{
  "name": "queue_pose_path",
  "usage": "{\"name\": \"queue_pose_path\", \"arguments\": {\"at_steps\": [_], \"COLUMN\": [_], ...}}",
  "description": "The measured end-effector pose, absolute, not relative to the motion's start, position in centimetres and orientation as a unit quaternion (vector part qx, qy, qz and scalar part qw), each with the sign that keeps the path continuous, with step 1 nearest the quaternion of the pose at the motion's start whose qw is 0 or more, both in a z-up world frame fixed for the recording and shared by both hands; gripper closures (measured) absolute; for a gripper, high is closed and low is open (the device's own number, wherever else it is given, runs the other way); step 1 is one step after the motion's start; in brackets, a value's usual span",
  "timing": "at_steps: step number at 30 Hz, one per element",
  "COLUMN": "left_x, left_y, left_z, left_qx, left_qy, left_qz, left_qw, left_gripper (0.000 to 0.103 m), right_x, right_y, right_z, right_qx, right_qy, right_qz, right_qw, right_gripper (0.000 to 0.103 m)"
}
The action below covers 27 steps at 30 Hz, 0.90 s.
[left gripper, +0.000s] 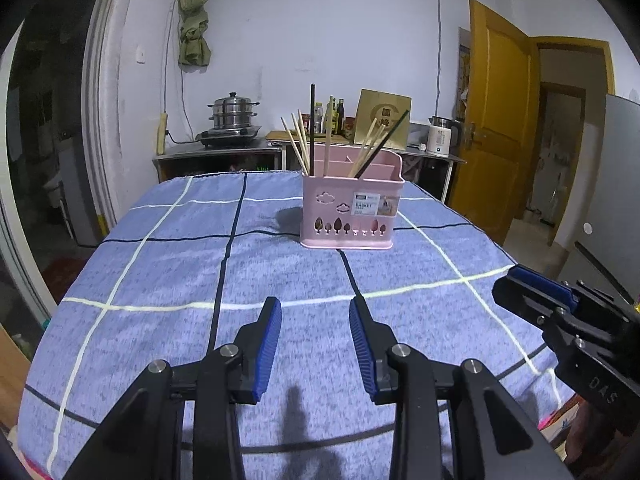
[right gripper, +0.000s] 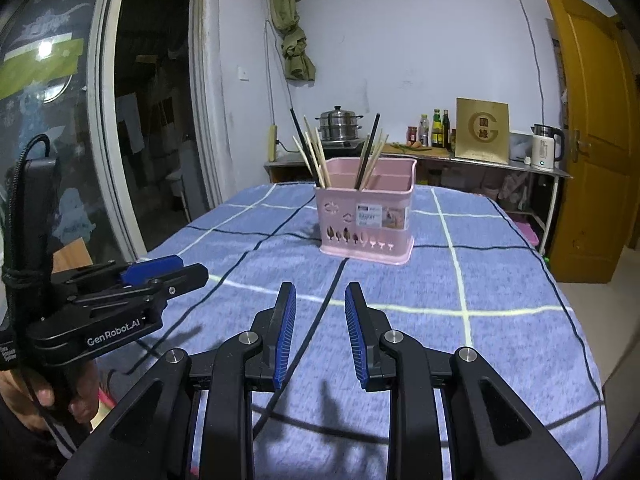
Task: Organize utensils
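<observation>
A pink plastic utensil basket [left gripper: 347, 212] stands on the blue checked tablecloth [left gripper: 280, 272], towards the far middle; it also shows in the right wrist view [right gripper: 366, 218]. Several wooden chopsticks [left gripper: 300, 142] and dark chopsticks [left gripper: 312, 124] stand upright in its compartments [right gripper: 316, 152]. My left gripper [left gripper: 315, 312] is open and empty, low over the cloth, well short of the basket. My right gripper [right gripper: 320, 298] is open and empty, also short of the basket. Each gripper shows at the edge of the other's view [left gripper: 532, 284] [right gripper: 160, 270].
Behind the table a steel counter [right gripper: 460, 158] carries a steamer pot [left gripper: 234, 114], bottles [right gripper: 438, 128], a gold box [right gripper: 482, 128] and a white kettle [right gripper: 546, 148]. A yellow door [left gripper: 500, 120] stands open at the right. A glass sliding door [right gripper: 60, 120] is at the left.
</observation>
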<state>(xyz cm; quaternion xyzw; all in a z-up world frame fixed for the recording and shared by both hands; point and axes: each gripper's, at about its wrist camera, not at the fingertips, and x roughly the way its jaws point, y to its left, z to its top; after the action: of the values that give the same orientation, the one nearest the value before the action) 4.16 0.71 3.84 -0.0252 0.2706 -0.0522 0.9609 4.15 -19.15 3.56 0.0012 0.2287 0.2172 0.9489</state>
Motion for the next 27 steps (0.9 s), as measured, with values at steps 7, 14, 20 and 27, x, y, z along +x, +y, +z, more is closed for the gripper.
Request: {"name": "queue_pose_path", "arguments": {"at_steps": [7,14,20,27], "left_x": [3.85,3.92,3.84,3.72], "left_y": [0.99,1.04,1.09,0.94], "left_z": [3.16,2.93,2.88,2.88], "left_qx": [-0.026,-0.026,-0.026,-0.025], "left_qy": [0.274,0.275,0.273,0.272], "left_qz": [-0.045,-0.044,-0.044,-0.041], "left_qw": [0.96,0.96,0.961,0.961], "left_gripper": [0.068,0.068,0.068,0.068], "right_x": [3.83,3.55,3.61,3.66], "right_y": [-19.03,-18.9,-18.93,-18.92], "right_z": [2.91,2.57,2.6,2.63], "right_qx": [-0.003,-0.003,-0.003,-0.001], "right_qy": [0.237,0.242,0.244,0.245], "right_qz": [0.21,0.209,0.209,0.21], "right_qw": [0.949,0.947,0.947,0.947], "right_gripper": [0.077,0.077,0.077,0.077]}}
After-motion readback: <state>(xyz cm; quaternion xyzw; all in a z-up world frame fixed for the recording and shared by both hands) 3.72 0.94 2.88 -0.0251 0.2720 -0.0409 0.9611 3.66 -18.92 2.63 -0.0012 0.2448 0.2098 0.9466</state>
